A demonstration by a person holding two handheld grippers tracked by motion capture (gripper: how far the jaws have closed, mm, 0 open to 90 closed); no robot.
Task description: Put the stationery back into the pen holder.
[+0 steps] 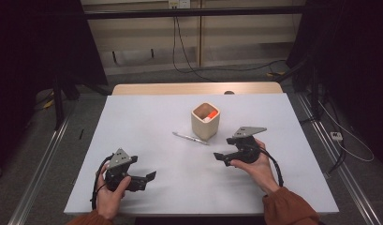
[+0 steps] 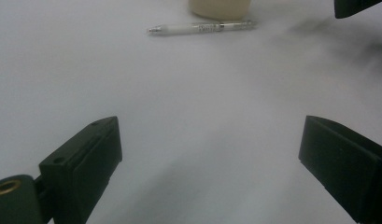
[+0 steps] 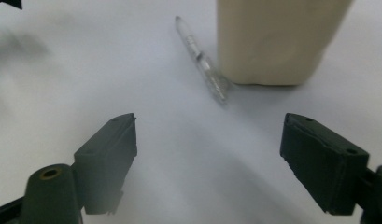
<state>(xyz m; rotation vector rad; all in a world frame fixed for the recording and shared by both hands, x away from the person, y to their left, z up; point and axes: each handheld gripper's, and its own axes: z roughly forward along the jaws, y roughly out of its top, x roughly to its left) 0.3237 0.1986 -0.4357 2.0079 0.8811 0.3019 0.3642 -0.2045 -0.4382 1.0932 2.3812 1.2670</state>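
A clear pen [image 1: 190,138] with a silver tip lies flat on the white table [image 1: 147,154] just left of centre in the high view, slanting down to the right. Its right end rests just beside the foot of a beige square cup [image 1: 205,123].

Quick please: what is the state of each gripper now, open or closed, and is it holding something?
Left gripper: open, holding nothing.
Right gripper: open, nothing between its jaws; the pen lies ahead beside the cup.
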